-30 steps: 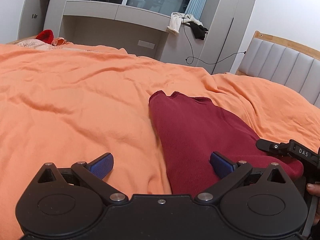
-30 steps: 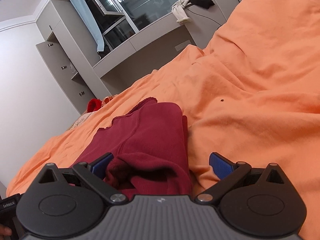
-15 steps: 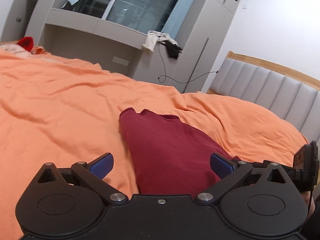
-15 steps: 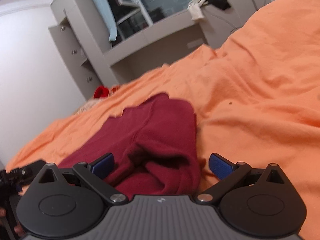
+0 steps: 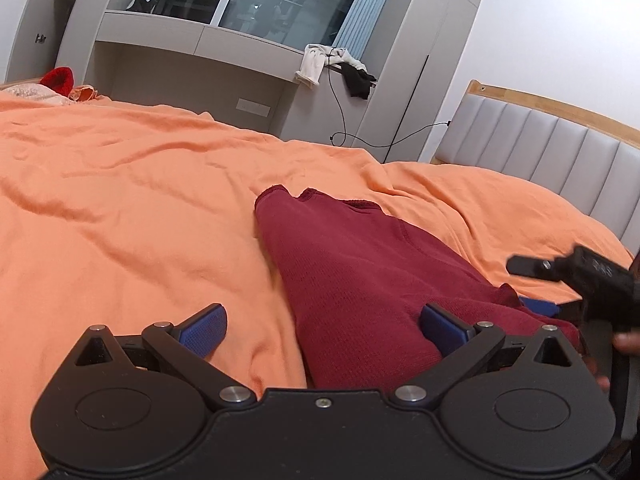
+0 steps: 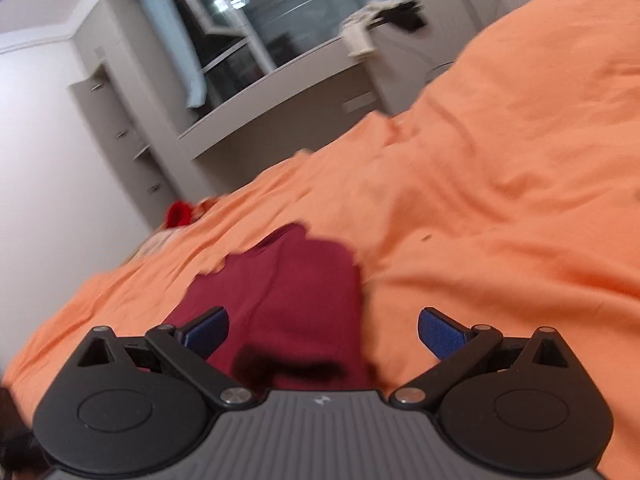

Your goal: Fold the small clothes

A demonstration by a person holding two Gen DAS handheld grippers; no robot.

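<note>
**Both grippers spread over the folded garment**

Left gripper (image 5: 323, 328): jaws spread wide, nothing between the pads. The left pad sits over bare orange sheet (image 5: 120, 216); the right pad is over the near end of the garment (image 5: 360, 280).

Garment: dark red knit, folded lengthwise into a long narrow strip, lying flat on the sheet. Far end shows a collar-like edge. It runs from just under the left gripper away toward the middle of the bed.

Right gripper (image 6: 323, 330): jaws also spread wide, gripping nothing. Its left pad is over the garment (image 6: 288, 292), its right pad over sheet. The near end of the fabric bunches into a dark fold just below the fingers. This view is motion-blurred.

From the left wrist view the right gripper (image 5: 538, 306) shows at the right edge, low beside the garment's near corner; contact with the cloth cannot be told.

Background: grey headboard (image 5: 560, 152), grey cabinets (image 5: 192, 64) under a window, red item (image 5: 58, 80) at the far bed edge.
</note>
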